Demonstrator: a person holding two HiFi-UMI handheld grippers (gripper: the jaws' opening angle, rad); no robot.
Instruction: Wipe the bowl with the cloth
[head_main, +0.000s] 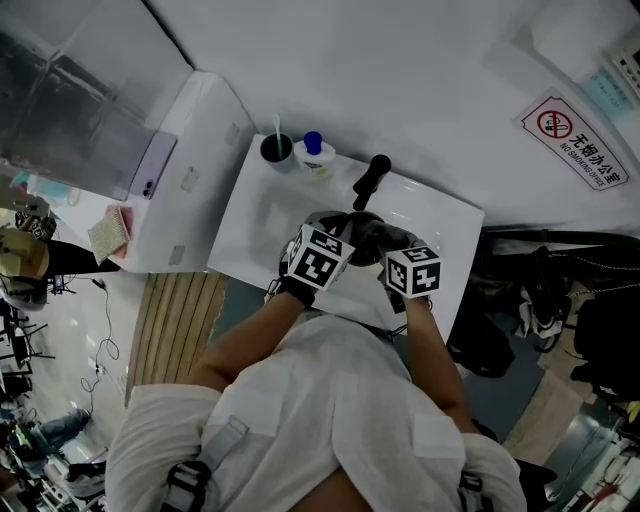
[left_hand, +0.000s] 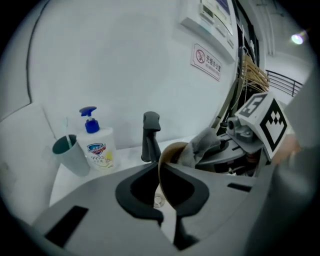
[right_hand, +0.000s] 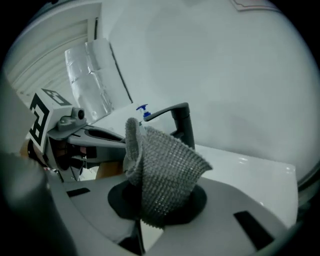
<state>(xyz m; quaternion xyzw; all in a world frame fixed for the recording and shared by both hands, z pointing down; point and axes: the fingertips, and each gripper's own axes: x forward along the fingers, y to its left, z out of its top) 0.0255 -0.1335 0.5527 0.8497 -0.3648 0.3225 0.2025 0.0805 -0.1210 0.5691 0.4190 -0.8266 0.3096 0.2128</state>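
Observation:
Over the white sink (head_main: 440, 225) I hold a brown bowl (left_hand: 169, 159) tilted on edge. My left gripper (left_hand: 161, 198) is shut on the bowl's rim, which runs between its dark pads. A grey knitted cloth (right_hand: 162, 172) is bunched in my right gripper (right_hand: 142, 214), whose jaws are shut on it. In the left gripper view the cloth (left_hand: 202, 144) reaches into the bowl's mouth. In the head view both grippers, left (head_main: 338, 240) and right (head_main: 397, 252), meet at the bowl (head_main: 362, 232) in front of the black faucet (head_main: 371, 181).
A dark cup (head_main: 277, 148) holding a toothbrush and a pump soap bottle (head_main: 314, 153) stand at the sink's back left corner. A white appliance (head_main: 190, 170) sits left of the sink. A no-smoking sign (head_main: 575, 140) hangs on the wall at right.

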